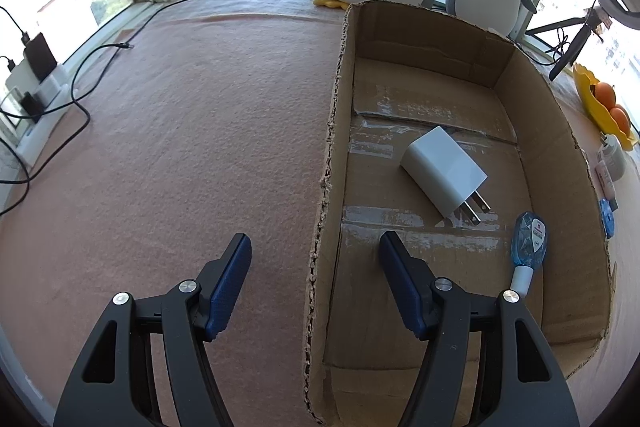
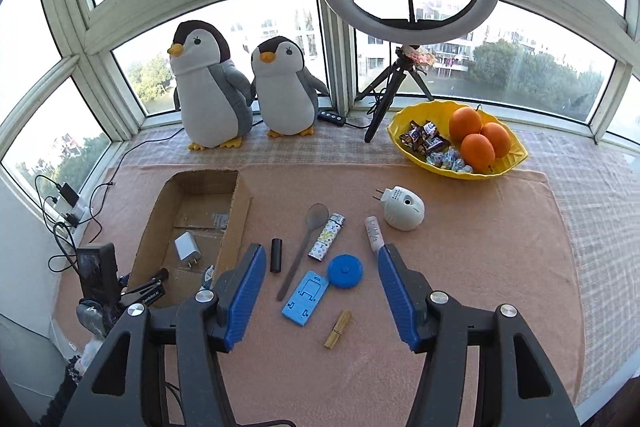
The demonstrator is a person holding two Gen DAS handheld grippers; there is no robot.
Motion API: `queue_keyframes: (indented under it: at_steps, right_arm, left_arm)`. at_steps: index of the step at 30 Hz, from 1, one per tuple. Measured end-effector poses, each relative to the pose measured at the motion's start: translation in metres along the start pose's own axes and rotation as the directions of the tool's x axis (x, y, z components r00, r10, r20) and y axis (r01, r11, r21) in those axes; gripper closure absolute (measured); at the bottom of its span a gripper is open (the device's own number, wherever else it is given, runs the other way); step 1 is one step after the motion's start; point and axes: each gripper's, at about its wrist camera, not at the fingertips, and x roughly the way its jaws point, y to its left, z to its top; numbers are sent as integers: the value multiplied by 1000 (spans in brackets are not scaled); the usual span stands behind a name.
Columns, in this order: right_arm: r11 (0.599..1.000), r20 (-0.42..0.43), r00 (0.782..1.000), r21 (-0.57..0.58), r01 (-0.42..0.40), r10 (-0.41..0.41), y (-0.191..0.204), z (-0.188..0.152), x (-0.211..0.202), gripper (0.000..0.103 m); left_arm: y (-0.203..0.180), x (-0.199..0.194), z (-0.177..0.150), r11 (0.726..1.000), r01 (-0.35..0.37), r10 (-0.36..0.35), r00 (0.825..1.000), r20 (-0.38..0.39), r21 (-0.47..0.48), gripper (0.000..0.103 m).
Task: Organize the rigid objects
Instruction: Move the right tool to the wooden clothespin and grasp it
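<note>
Left gripper gaping wide over the box wall, gripping nothing. Inside: white charger mid-floor, blue bottle by the right wall. Right gripper spread open too, empty, above loose stuff on the mat: black cylinder, spoon, lighter, blue stand, blue disc, clothespin, tube.

Your widest open ground is the bare pink mat left of the cardboard box; its ragged left wall stands between that mat and the box floor; inside, the white charger lies mid-floor and the blue bottle leans by the right wall, with bare floor toward the far end; right of the box, the black cylinder, spoon, lighter, blue disc, blue stand and clothespin crowd the mat; the near right part lies clear.
</note>
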Motion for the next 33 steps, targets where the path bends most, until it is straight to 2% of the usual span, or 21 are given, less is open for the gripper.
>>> queue_keyframes:
  at_steps: [4, 8, 11, 16, 24, 26, 33]
  right_arm:
    - [999, -38, 999, 46, 0, 1, -17, -19, 10, 40]
    - [997, -87, 996, 78, -16, 22, -25, -39, 31, 40]
    - [998, -120, 993, 57, 17, -10, -24, -49, 53, 40]
    - [997, -193, 981, 79, -16, 31, -23, -61, 88, 41]
    - [991, -315, 946, 125, -37, 75, -24, -69, 140, 58]
    - [991, -348, 934, 130, -41, 84, -23, -72, 151, 66]
    - [994, -411, 909, 111, -19, 63, -21, -80, 175, 72]
  left_arm:
    - [0, 0, 1, 1000, 1, -1, 1000, 0, 5, 36]
    - [-1, 0, 1, 1000, 0, 0, 1000, 0, 5, 36]
    - [0, 0, 1, 1000, 1, -1, 1000, -1, 4, 36]
    - [0, 0, 1, 1000, -1, 1, 1000, 0, -5, 36]
    - [0, 0, 0, 1000, -4, 4, 1000, 1, -16, 36]
    - [0, 0, 0, 1000, -6, 6, 1000, 1, -17, 36]
    - [0, 0, 0, 1000, -10, 10, 1000, 0, -16, 36]
